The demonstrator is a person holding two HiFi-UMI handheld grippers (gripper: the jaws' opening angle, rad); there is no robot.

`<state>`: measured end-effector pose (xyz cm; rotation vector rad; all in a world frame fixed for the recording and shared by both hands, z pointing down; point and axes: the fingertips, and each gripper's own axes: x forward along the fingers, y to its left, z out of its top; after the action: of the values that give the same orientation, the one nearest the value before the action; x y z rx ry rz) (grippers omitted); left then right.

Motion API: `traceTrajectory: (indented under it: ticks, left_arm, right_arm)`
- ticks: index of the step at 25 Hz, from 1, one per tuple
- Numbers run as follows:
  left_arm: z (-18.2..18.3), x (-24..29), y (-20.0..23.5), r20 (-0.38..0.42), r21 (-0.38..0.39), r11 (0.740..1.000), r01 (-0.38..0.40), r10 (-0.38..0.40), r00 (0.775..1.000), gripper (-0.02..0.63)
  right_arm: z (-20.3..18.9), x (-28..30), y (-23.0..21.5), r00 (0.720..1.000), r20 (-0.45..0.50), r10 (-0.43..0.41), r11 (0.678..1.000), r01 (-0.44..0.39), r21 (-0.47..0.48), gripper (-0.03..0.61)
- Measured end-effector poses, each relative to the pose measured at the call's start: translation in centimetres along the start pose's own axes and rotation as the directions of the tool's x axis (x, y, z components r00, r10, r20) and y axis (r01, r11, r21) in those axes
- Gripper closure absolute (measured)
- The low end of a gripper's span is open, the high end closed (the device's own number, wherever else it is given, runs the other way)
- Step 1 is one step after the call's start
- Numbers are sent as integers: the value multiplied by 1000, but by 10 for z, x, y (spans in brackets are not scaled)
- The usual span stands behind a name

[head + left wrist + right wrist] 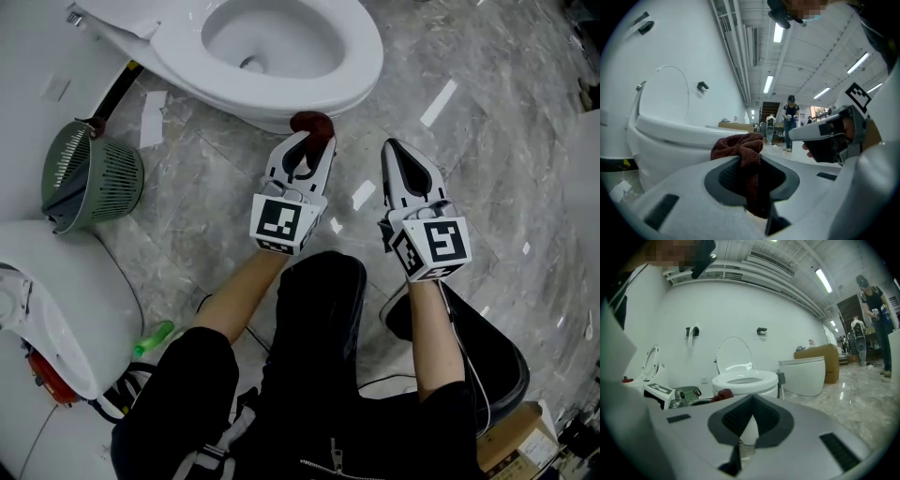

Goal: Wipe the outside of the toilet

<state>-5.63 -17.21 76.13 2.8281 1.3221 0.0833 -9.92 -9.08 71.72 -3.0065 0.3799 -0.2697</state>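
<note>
one nubbly maroon cloth (pixel 739 146), clamped by fingers of the left gripper (pixel 316 139); right gripper (pixel 390 147) fingers pressed together.

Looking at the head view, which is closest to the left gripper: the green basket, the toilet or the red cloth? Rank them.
1. The red cloth, clamped in the left gripper itself.
2. The toilet, just ahead.
3. The green basket, far left.

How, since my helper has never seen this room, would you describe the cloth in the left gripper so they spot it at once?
Find the white toilet on the grey marble floor, then the front of its bowl. There the left gripper holds a bunched cloth in its jaws. It alone is dark red and nubby; everything around it is white or grey.
</note>
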Motion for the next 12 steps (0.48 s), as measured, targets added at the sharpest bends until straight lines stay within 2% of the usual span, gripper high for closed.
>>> traceTrajectory:
  ticks: [4,8,12]
  left_arm:
    - [-1,20,-24,-18,37,997,72,-72,997,538]
    - [0,29,-35,-30,37,991,127,-126,992,538]
    - [6,16,-34,-18,36,989,145,-144,989,537]
  right_arm:
    - [3,-5,-7,1000,3,-17,1000,17,0,575]
    - [7,-6,-12,1000,9,-24,1000,24,-4,575]
    - [12,-4,-7,1000,14,-15,1000,16,-10,575]
